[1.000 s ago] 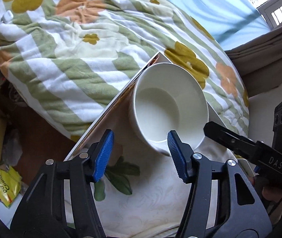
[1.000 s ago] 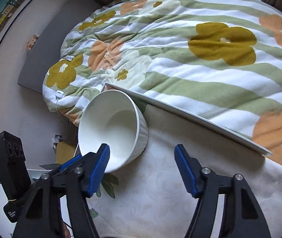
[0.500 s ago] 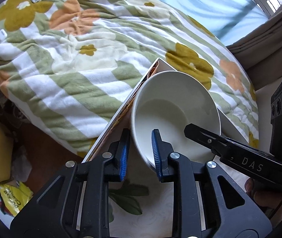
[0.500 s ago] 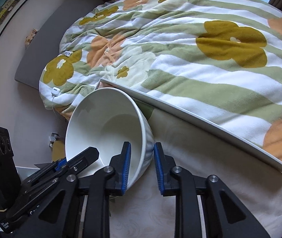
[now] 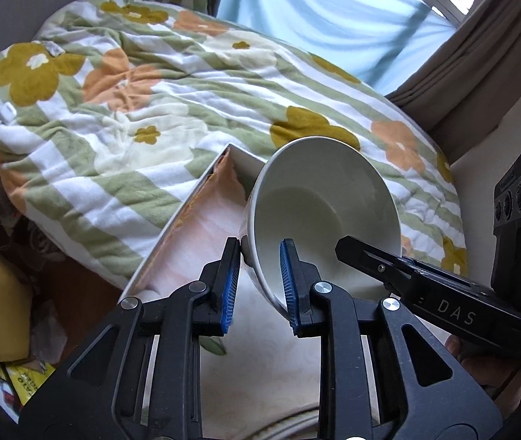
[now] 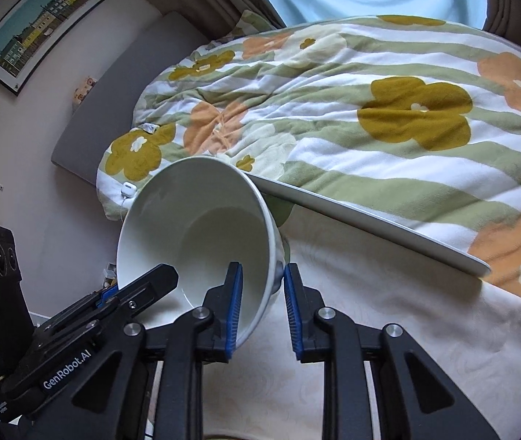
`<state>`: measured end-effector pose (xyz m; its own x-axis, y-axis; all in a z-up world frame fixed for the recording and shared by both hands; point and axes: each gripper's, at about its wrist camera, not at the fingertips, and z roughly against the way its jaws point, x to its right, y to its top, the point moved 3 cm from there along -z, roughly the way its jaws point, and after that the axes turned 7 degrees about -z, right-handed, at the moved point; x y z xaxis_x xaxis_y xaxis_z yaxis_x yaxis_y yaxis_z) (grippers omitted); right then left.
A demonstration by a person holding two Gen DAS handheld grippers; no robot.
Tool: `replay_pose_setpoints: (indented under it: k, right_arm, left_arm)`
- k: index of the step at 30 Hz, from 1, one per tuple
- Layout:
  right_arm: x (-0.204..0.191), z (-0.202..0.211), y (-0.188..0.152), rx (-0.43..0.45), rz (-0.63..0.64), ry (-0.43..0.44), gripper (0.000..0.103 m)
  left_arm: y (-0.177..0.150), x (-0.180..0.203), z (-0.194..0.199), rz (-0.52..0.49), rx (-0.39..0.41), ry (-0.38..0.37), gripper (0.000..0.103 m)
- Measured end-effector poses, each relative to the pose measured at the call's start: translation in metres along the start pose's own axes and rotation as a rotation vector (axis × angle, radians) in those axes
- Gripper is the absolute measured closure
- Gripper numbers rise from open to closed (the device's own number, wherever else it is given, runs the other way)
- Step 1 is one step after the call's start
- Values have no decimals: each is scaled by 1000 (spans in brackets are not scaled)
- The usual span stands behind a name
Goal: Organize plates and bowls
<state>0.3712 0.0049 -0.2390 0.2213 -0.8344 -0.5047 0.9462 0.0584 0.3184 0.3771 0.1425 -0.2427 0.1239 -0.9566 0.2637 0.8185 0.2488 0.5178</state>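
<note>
Both grippers are clamping the white bowl (image 5: 319,212) by opposite rims, the left gripper (image 5: 258,286) and right gripper (image 6: 260,306) holding it tilted above the cloth-covered table (image 6: 389,330) beside the floral duvet (image 6: 370,110).

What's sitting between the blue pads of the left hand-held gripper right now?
The rim wall of the white bowl. In the left wrist view, the left hand-held gripper has one pad outside the bowl and one inside, pinching the wall; nothing else lies between them.

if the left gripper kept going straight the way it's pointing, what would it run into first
The left gripper is already clamped on the white bowl rim, so the bowl. Beyond it, probably the table edge, then the floral quilt; depth is unclear.
</note>
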Motion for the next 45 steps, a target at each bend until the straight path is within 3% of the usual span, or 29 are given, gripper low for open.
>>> replay_pose_setpoints:
  k: [6,12,22,28,34,38,45]
  right_arm:
    - [10,91,-44,101,-20,-11,82]
    - [41,176,-102,170,-44,-42,82]
    - [118,260,-191,204,-123,-114,82]
    - [165,278,-232,187,-201,-168,82]
    - [198,269,-260,143,-266,-198,82]
    - [220,262,-274,125,-315,-198,82]
    - [228,255,-285,107,-312,-218,82]
  left_arm:
    - [-34,71,63,-68,57,-35,83]
    - [-90,151,109,-124,76,-96,83]
    - [-189,271,138,-218,31,-175,83]
    - [-242,322,121,-282,-78,-216,83]
    - [-279,342,94,-337,-181,-206,83]
    - [-289,345,72,-364,-244,-212,83]
    - [-294,350,58,-436,-279,-147,83]
